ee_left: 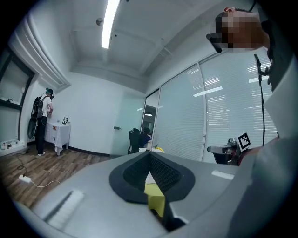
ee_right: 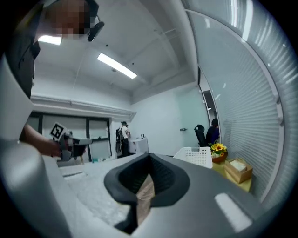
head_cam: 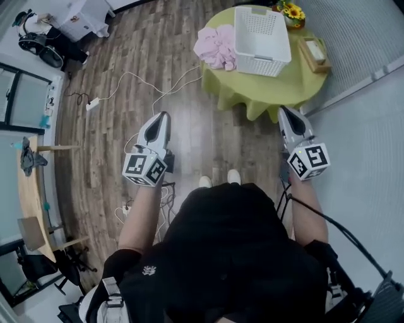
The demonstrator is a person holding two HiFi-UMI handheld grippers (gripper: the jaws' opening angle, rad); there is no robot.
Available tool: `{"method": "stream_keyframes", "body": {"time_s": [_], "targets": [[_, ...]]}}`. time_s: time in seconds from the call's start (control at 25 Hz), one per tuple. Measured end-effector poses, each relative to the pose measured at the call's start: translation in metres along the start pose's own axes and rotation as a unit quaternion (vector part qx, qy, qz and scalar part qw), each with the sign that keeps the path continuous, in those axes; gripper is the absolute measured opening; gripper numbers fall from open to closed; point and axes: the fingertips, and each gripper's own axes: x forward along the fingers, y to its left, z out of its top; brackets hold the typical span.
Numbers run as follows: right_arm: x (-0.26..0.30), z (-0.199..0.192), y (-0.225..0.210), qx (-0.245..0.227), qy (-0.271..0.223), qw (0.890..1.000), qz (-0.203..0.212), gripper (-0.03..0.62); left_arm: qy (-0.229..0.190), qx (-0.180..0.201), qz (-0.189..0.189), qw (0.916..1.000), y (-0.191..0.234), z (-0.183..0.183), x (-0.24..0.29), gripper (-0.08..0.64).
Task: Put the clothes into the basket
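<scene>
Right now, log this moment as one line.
task: not started | left hand-held gripper: shut, empty | right hand-held gripper: shut, empty | pink clothes: on table beside basket

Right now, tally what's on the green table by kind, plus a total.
white basket: 1
pink clothes pile: 1
sunflower pot: 1
wooden box: 1
Total: 4

One basket, one clothes pile, one table, one box
</scene>
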Motion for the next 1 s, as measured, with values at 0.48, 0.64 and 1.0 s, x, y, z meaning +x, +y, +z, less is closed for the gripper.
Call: {"method": "stream_keyframes", "body": {"time_s": [0.48,0.64,1.0], "targets": [[0.045,-0.018,-0.036,-0.037,0.044,0.998,0.036,0.002,0.024,0.011,0.032,0.9991,0.0,-0.017,0.05,0.009],[0.071,-0.019,-0.06,-0.01,0.039,0.999,0.027,0.002,0.021,0.007,0.026,0.9994,0.019,-0.02,0.089,0.01],[0.134,0.012,-0.123,-0.009,0.014,0.999,-0.04,0.002,0.016,0.008,-0.048,0.9987,0.08,-0.029,0.218,0.012]]}}
